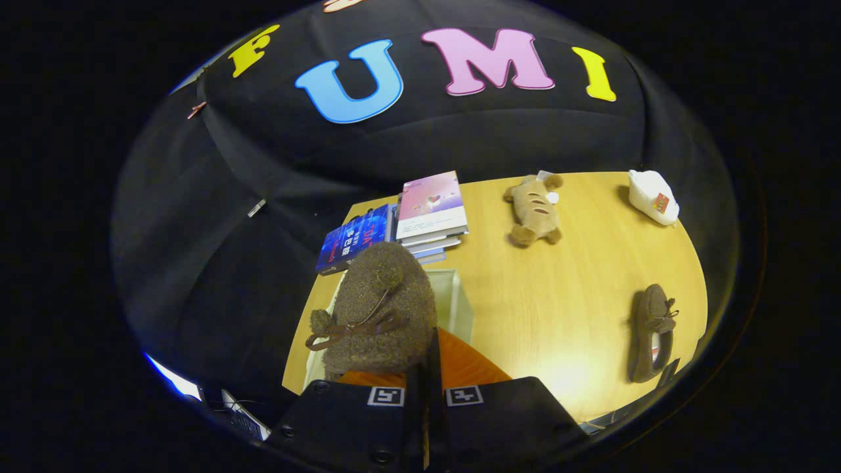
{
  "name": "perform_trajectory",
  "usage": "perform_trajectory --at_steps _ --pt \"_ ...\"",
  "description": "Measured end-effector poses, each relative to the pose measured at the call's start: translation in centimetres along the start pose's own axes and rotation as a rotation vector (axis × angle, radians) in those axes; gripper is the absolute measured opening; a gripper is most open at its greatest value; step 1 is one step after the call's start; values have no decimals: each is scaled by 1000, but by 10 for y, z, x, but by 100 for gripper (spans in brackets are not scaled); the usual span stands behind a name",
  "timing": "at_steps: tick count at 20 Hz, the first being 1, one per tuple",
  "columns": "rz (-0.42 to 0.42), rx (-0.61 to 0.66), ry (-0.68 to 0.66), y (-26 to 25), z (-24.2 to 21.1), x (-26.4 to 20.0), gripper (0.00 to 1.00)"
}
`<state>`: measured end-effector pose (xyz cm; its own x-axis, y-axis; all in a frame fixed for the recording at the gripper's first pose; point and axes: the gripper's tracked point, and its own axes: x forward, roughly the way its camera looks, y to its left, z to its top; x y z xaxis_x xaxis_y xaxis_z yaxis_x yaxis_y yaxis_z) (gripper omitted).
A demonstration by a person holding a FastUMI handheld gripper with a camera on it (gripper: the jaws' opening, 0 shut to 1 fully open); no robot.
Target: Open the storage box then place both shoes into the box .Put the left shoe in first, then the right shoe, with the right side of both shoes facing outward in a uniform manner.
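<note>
My gripper (428, 368) is shut on a fuzzy brown shoe (384, 309) with a dark lace bow, pinching it at its near edge. The shoe hangs toe-forward just ahead of the fingers, above the white storage box (462, 303), and hides most of the box. An orange panel (470, 368), seemingly the box's opened lid, lies right of the fingers. The second brown shoe (652, 330) lies on the wooden table (565, 295), far to the right of the fingers, with its opening turned toward me.
Beyond the box are a stack of books (431, 209) and a blue book (351, 241) beside it. A tan plush toy (533, 210) and a white object (652, 196) lie at the far side of the table. Black cloth walls the booth behind and to the left.
</note>
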<state>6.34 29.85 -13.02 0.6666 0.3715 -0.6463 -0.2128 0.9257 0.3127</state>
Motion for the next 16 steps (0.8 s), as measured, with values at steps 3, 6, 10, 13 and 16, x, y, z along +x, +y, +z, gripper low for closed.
perform_trajectory --at_steps 3,6,10,13,16 --pt "-17 -38 37 23 -15 32 8" --pt "-43 -27 100 34 -37 62 9" --pt "-110 -29 153 34 -55 92 10" --pt "-127 30 195 39 -70 108 12" --pt "-131 64 233 44 -83 121 18"
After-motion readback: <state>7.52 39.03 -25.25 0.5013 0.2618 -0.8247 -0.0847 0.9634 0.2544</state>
